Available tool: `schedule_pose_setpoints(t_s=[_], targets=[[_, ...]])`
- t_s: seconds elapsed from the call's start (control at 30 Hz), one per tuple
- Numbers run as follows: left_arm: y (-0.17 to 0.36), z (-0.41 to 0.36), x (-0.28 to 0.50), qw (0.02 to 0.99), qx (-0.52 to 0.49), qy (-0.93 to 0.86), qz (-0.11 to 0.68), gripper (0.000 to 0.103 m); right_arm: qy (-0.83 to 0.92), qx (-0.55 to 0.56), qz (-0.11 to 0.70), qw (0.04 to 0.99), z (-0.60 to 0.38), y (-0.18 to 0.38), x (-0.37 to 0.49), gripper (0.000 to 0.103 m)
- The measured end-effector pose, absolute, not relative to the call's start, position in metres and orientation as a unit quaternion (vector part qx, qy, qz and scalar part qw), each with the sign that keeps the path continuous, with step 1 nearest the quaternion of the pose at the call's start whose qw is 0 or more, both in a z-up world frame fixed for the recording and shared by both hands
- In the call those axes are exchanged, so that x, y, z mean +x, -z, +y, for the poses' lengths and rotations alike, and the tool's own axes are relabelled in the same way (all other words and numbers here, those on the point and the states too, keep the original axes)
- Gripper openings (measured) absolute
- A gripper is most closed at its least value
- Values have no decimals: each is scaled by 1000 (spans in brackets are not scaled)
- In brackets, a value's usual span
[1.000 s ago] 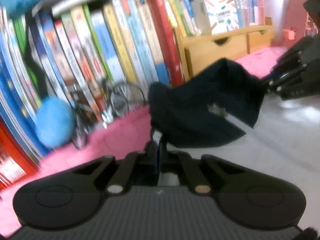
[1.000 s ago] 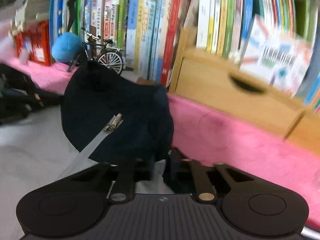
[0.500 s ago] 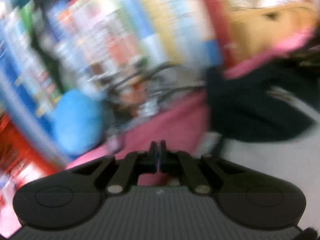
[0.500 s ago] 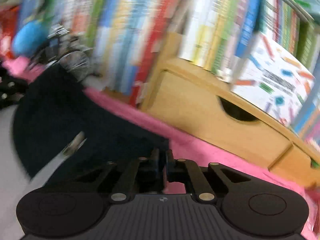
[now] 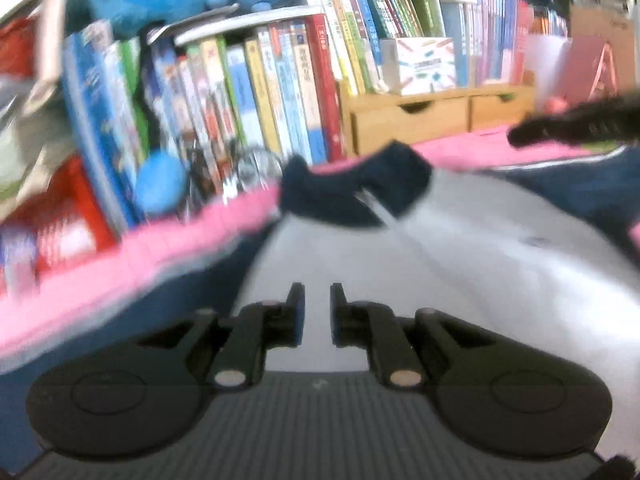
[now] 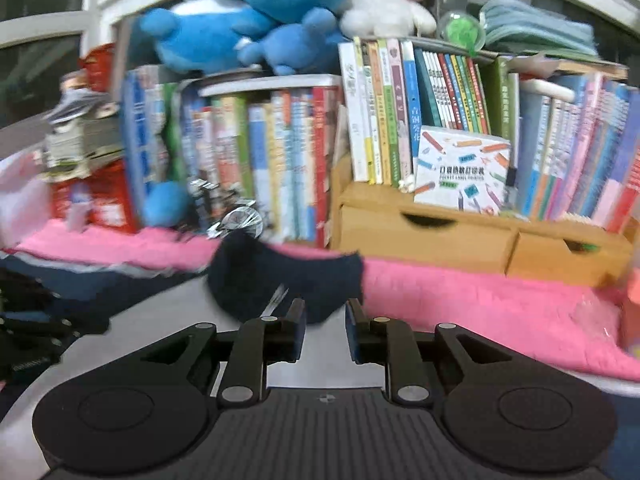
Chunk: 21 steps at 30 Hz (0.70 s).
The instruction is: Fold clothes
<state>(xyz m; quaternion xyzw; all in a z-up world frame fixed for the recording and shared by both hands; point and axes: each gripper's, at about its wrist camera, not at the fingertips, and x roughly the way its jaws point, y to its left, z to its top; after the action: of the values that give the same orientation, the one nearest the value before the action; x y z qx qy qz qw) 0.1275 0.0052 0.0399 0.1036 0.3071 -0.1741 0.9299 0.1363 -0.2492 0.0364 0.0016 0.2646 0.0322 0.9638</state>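
Observation:
A grey and navy garment (image 5: 460, 240) lies on the pink cloth-covered table (image 5: 120, 256). Its dark navy hood (image 5: 352, 188) lies at the far end near the books; it also shows in the right wrist view (image 6: 280, 276). My left gripper (image 5: 317, 300) is open and empty above the grey body of the garment. My right gripper (image 6: 325, 312) is open and empty just in front of the hood. The right gripper's black tip shows at the right edge of the left wrist view (image 5: 576, 124). The left gripper shows at the left edge of the right wrist view (image 6: 24, 332).
A row of upright books (image 6: 280, 168) and a wooden drawer unit (image 6: 460, 240) stand along the back of the table. A small model bicycle (image 6: 228, 212) and a blue ball (image 6: 166, 204) sit before the books. Blue plush toys (image 6: 248, 20) lie on top.
Both grippers have let go of the navy hood and opened. They have drawn back, and the hood now lies flat on the garment near the books.

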Motion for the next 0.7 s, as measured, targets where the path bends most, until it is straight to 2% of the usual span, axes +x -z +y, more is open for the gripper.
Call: schedule_pose_setpoints(t_s=[0.1, 0.17, 0.23, 0.27, 0.33, 0.47, 0.6, 0.7], targets=[[-42, -1, 65, 931, 56, 170, 318, 23, -40, 3, 255, 966, -236, -42, 61, 28], [-44, 0, 22, 934, 44, 166, 313, 33, -45, -2, 240, 970, -229, -48, 2, 38], [-44, 5, -15, 937, 38, 159, 309, 49, -44, -10, 222, 974, -224, -51, -58, 53], [-44, 8, -31, 937, 33, 155, 312, 51, -44, -12, 213, 976, -221, -50, -88, 57], [-37, 13, -54, 934, 19, 152, 321, 51, -47, -11, 201, 978, -213, -42, -136, 65], [-16, 18, -61, 933, -10, 131, 335, 51, -45, 0, 186, 982, -187, -14, -184, 72], [-2, 14, -59, 946, 14, 118, 303, 51, -39, 14, 160, 986, -148, 28, -163, 80], [7, 10, -60, 955, 42, 109, 271, 55, -16, 2, 156, 988, -123, 59, -135, 80]])
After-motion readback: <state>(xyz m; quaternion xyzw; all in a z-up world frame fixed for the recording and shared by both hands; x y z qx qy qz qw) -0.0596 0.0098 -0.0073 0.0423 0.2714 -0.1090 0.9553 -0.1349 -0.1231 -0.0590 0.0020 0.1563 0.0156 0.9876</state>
